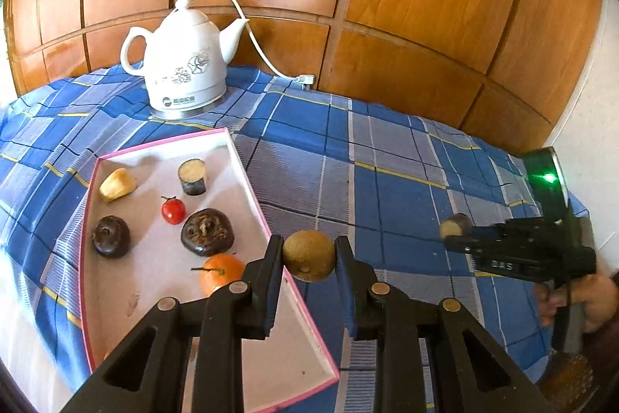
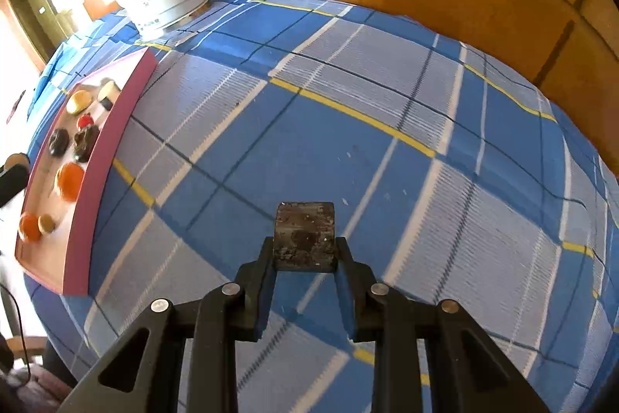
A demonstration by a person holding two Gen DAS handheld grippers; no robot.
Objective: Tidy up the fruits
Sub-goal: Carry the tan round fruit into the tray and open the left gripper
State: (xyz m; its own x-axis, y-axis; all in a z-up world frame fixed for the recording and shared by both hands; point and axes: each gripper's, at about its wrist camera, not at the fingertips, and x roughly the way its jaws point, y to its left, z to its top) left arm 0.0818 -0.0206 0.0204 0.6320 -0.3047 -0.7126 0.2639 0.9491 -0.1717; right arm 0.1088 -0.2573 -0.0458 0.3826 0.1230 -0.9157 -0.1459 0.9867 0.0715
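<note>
Left wrist view: my left gripper (image 1: 308,260) is clamped on a brown round fruit (image 1: 308,255), held above the near right rim of the pink-edged tray (image 1: 247,177) so it can go in beside the orange (image 1: 221,273). Bare tray floor lies nearer the camera.

Right wrist view: my right gripper (image 2: 304,254) is closed on a dark cylindrical piece (image 2: 304,237) over the checked cloth (image 2: 387,95). The tray's wall (image 2: 112,157) stands well apart to the left, with nothing on the cloth between.
</note>
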